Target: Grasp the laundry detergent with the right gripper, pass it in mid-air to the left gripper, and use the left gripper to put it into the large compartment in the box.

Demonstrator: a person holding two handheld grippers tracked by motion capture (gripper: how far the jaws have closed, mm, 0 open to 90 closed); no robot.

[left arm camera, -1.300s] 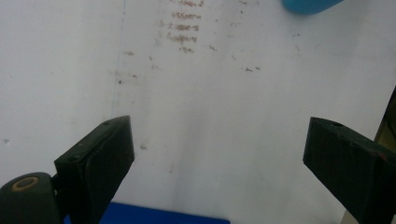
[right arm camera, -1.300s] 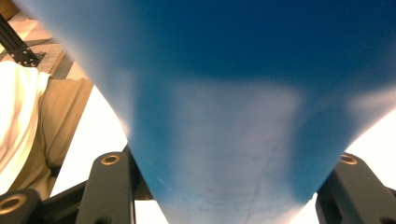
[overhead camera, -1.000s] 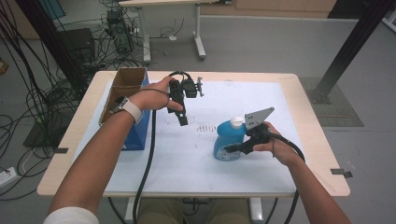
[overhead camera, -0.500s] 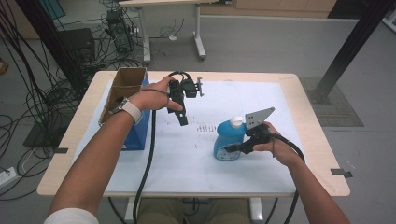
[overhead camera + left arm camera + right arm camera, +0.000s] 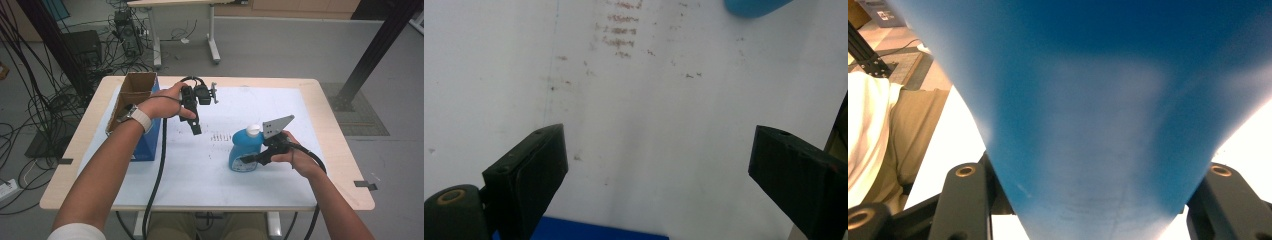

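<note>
A blue bottle (image 5: 243, 150) with a white cap stands upright on the white sheet, right of the middle. My right gripper (image 5: 248, 160) is shut on its lower body; up close the blue bottle (image 5: 1088, 115) sits wedged between both black jaws. My left gripper (image 5: 196, 129) hangs above the sheet near the box, jaws pointing down. Its jaws stand wide apart in the left gripper view, left gripper (image 5: 659, 180), with nothing between them but bare sheet. A blue bottle edge (image 5: 754, 6) peeks in at the top there.
An open cardboard box (image 5: 131, 97) with a blue side stands at the table's left edge. The white sheet (image 5: 200, 170) carries faint reddish marks near its middle. Cables trail from both grippers off the table's front. A second table and cable tangles lie beyond.
</note>
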